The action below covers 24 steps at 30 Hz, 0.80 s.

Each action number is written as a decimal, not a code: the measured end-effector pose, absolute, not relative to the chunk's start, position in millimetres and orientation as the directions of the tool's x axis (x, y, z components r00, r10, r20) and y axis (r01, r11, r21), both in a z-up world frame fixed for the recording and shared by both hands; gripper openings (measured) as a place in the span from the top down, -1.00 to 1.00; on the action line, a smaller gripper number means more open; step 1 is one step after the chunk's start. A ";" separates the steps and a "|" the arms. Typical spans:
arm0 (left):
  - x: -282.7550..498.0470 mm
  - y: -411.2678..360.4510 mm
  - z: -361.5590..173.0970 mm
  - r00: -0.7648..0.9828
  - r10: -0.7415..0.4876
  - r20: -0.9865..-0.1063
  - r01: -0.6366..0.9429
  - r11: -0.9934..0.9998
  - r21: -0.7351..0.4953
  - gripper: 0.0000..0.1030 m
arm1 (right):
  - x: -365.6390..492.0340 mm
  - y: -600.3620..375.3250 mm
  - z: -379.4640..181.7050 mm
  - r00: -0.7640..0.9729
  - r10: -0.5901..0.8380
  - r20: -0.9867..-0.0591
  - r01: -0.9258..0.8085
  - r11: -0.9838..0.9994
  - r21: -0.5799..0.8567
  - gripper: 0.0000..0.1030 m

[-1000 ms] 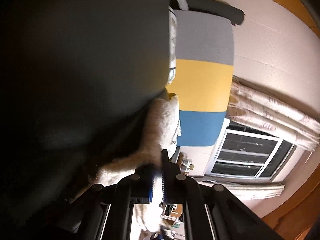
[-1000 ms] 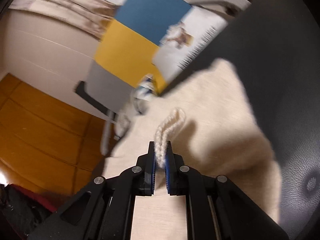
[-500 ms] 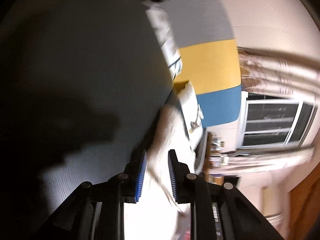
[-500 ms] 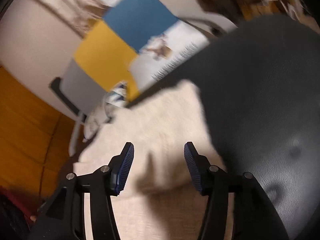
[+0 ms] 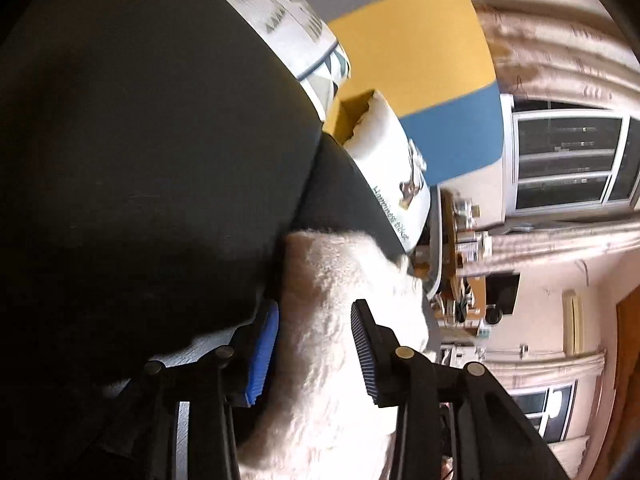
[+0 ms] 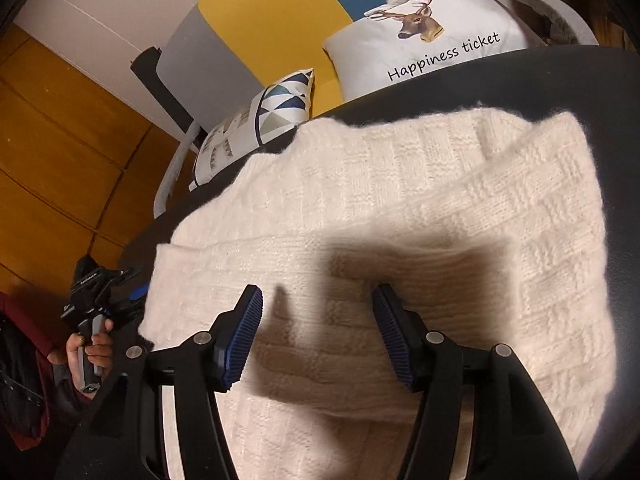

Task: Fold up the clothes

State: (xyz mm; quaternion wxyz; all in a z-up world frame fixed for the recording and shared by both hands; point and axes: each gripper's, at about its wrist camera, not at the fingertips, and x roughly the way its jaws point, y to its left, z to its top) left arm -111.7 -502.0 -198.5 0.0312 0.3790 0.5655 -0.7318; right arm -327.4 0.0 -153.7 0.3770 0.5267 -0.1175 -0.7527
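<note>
Your right gripper [image 6: 318, 332] hangs over the cream knit sweater [image 6: 400, 216], which lies flat on the black seat [image 6: 560, 76]. Its jaws are opening and stand about half spread; the knit lies beneath them, and nothing is pinched between the pads.

Your left gripper [image 5: 314, 344] sits at the sweater's left edge [image 5: 344, 280]. Its jaws are also opening; fuzzy knit shows in the gap between them, but the pads do not press on it. In the right wrist view, the same tool appears at lower left, held in a hand [image 6: 90, 350], just beside the garment's left border.

The sweater's long axis runs left to right across the right wrist view. A folded layer lies on top; its lower edge crosses just ahead of the right jaws. The right gripper is nearer the garment's middle; the left is nearer the side edge.

Judged from this layout, the next fold calls for a fresh grip on an outer edge. Open black seat lies to the right of the garment. On the far side, two cushions [image 6: 432, 40] stand close to the sweater's far edge, so room is tighter there.
</note>
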 end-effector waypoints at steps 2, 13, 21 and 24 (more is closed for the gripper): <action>-121.0 -502.2 -201.8 -0.708 0.400 -0.582 0.467 -0.352 -0.811 0.26 | -327.9 -1.0 -153.7 -0.156 -0.686 -0.711 0.454 -0.689 0.566 -0.18; -147.1 -470.4 -157.0 -0.739 0.281 -0.613 0.353 -0.612 -0.707 0.80 | -328.1 12.1 -154.1 -0.167 -0.675 -0.719 0.433 -0.705 0.562 0.05; -156.2 -461.8 -157.7 -0.649 0.198 -0.735 0.397 -0.736 -0.549 0.64 | -319.6 7.9 -148.8 -0.186 -0.649 -0.738 0.451 -0.724 0.522 0.02; -150.9 -477.3 -162.0 -0.668 0.271 -0.693 0.405 -0.648 -0.645 0.59 | -316.1 0.4 -137.3 -0.206 -0.628 -0.750 0.493 -0.729 0.475 0.02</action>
